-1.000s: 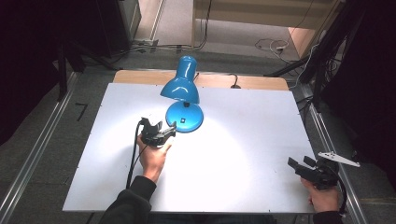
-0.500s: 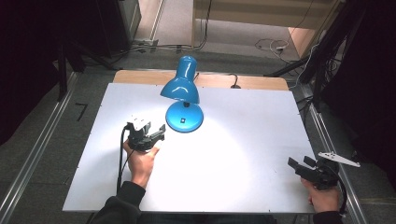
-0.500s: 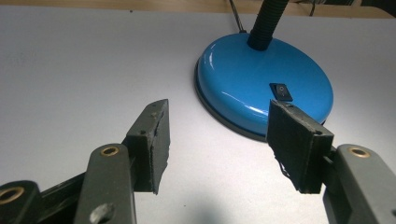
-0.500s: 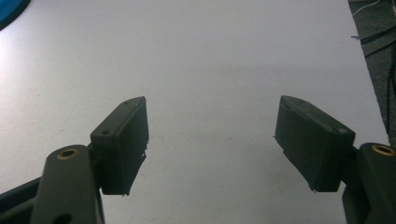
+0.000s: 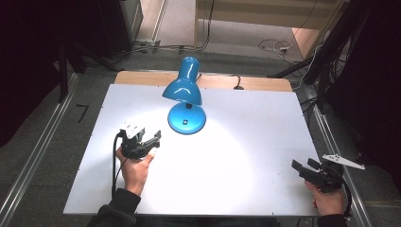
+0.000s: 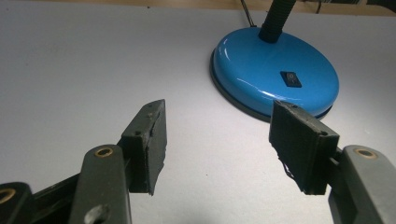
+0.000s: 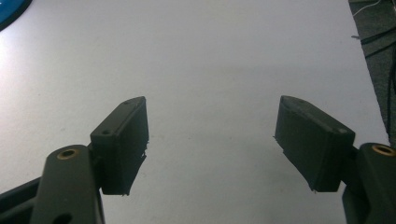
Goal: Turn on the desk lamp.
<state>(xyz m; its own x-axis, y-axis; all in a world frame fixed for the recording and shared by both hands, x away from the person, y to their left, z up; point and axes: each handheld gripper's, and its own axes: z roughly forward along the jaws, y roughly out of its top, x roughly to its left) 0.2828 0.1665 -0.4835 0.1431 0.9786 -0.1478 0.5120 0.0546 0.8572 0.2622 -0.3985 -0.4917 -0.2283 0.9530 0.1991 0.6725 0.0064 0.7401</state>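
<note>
On the white table [image 5: 246, 156], the lit blue desk lamp [image 5: 185, 101] stands far of centre, my left gripper [image 5: 153, 140] sits near-left of its base with jaws wide apart, empty, and my right gripper [image 5: 302, 167] waits near-right, likewise spread, empty.

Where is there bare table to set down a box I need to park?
Free: the wide stretch between the lamp base and the right hand-held gripper, and the table's far right part. Tighter: between the left hand-held gripper and the lamp base.
</note>
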